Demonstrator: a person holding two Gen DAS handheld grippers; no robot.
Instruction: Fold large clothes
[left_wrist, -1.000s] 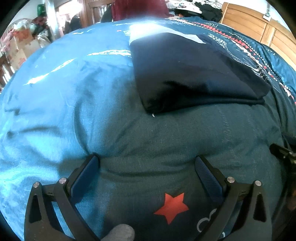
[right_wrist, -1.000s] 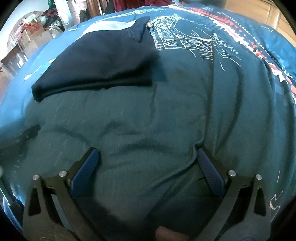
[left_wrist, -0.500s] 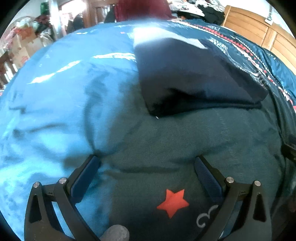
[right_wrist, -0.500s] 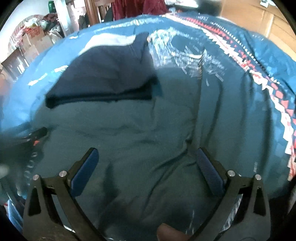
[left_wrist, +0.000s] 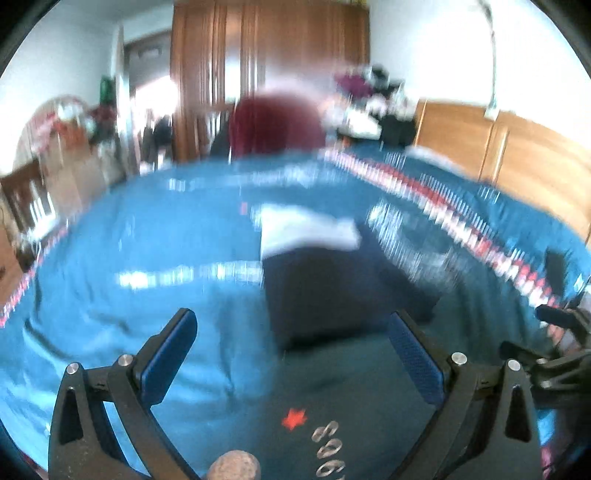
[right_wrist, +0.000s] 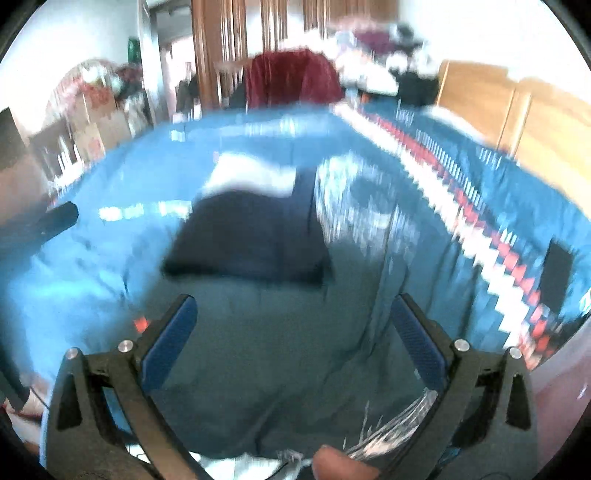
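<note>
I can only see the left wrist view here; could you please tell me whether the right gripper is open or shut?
Observer: The right gripper is open, its blue pads spread wide with nothing pinched.
Operator: Thank you. What lies under it?
Observer: The teal garment; a silvery print shows beside the right-hand pad.
Operator: Is anything showing at the near edge?
Observer: Yes, a strip of white fabric peeks out below the teal cloth; blur hides what it is.
</note>
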